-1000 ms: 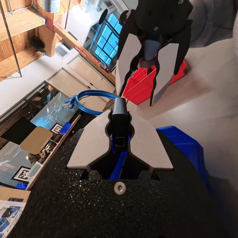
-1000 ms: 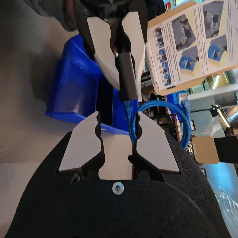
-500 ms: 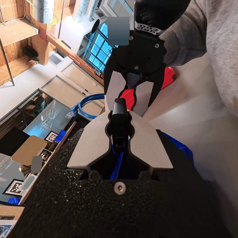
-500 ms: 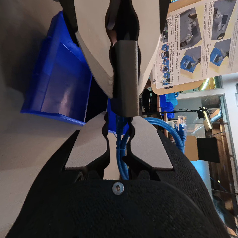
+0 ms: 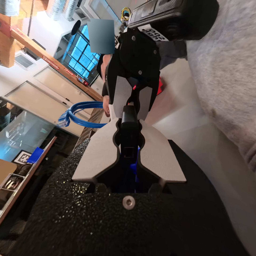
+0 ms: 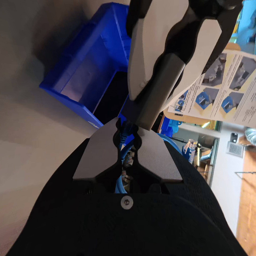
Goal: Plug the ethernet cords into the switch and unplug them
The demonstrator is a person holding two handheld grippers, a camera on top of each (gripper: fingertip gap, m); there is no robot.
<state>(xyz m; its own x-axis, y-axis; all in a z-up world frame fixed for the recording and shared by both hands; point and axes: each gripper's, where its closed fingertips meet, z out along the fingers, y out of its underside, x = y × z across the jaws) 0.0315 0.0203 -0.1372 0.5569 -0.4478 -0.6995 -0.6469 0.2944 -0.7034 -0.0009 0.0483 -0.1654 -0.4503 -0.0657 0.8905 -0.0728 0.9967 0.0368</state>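
At far left of the left wrist view, a loop of blue network cable (image 5: 84, 115) is hanging in the air with its free clear-tipped plug (image 5: 63, 121) pointing down and left. Just right of it, the left tongs (image 5: 129, 124) are clamping a slim black adapter block (image 5: 129, 133) between their grey pads, the block standing along the fingers with a small square socket facing the camera. Beyond the block's far end, the right tongs (image 5: 131, 109) are pointing back toward it, tip to tip, and a grey sleeve (image 5: 224, 83) is filling the right edge above the pale tabletop (image 5: 194, 124). A red bin (image 5: 160, 88) is peeking out behind the right tongs.

Across the right wrist view, a blue bin (image 6: 85, 77) is sitting on the tabletop (image 6: 41, 138) at left, open side toward the camera. At centre, the right tongs (image 6: 126, 130) are standing narrow and are pinching the cable's other plug (image 6: 125, 131), whose tip is meeting the end of the black adapter block (image 6: 156, 90); whether the plug is seated inside cannot be told. The cable (image 6: 121, 185) is running back between the fingers and looping out to the right, where its free plug (image 6: 190, 146) is dangling. Above, the left tongs (image 6: 163, 77) are gripping the block, and a printed instruction sheet (image 6: 221, 88) on a brown board is lying at right.
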